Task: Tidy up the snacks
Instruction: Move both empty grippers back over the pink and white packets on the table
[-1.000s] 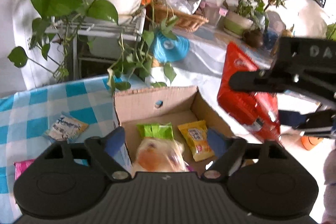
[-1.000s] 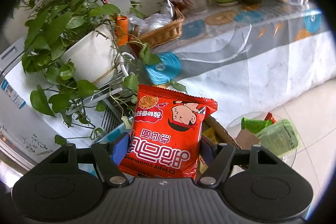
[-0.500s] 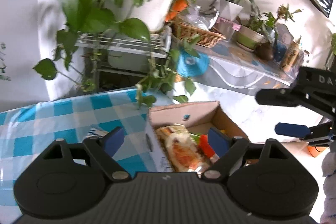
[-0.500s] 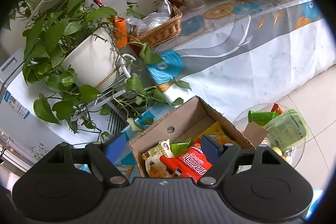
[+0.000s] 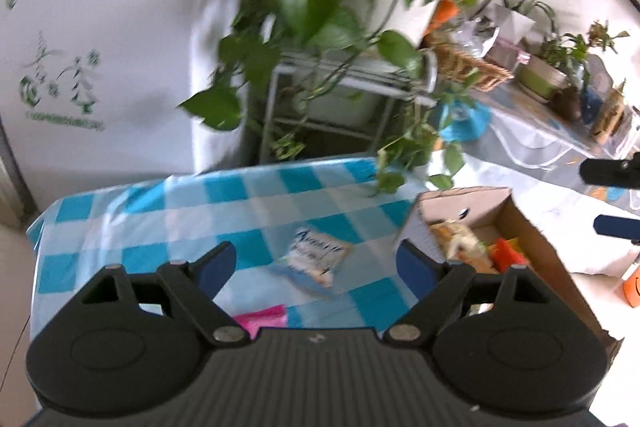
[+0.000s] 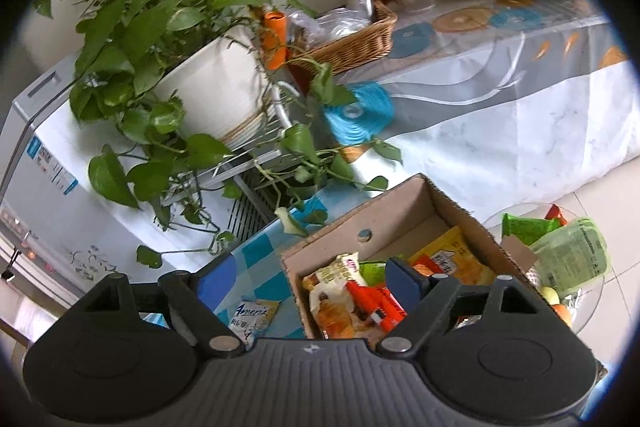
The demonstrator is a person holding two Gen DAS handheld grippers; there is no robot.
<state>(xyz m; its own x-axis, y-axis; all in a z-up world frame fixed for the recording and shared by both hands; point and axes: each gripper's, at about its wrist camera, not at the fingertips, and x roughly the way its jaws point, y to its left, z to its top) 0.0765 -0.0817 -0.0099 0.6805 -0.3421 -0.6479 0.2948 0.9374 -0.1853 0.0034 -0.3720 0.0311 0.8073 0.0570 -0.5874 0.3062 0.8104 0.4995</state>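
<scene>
The left gripper point(image 5: 316, 265) has its blue fingers point(image 5: 214, 265) spread wide with nothing between them; it hovers above the worktop point(image 5: 132, 227), aimed down at the checked blue cloth. Framed in the gap lies a pale blue snack packet point(image 5: 316, 261), flat on the cloth, and the corner of a pink packet point(image 5: 260, 319) peeks out just above the gripper body. The right gripper point(image 6: 308, 277) is likewise spread apart and empty, held above the near end of the cardboard box point(image 6: 400, 203), its right finger point(image 6: 402, 281) over the contents.

Half a second ago the left gripper looked almost straight into the box; now the box point(image 5: 532, 247) sits at the right edge of its view and the pale blue packet is centred. One second ago the right fingers were clamped on a red noodle bag; that bag point(image 6: 374, 303) now lies in the box, leaning on a bread packet point(image 6: 336, 301), beside a yellow packet point(image 6: 452, 259).

The left view alone shows the pink packet and the tips of the right fingers point(image 5: 612, 227) at far right. The right view alone shows a glass side table point(image 6: 588, 311) past the box, carrying green packets point(image 6: 568, 255), and the box contents clearly; the left view is motion-blurred.
</scene>
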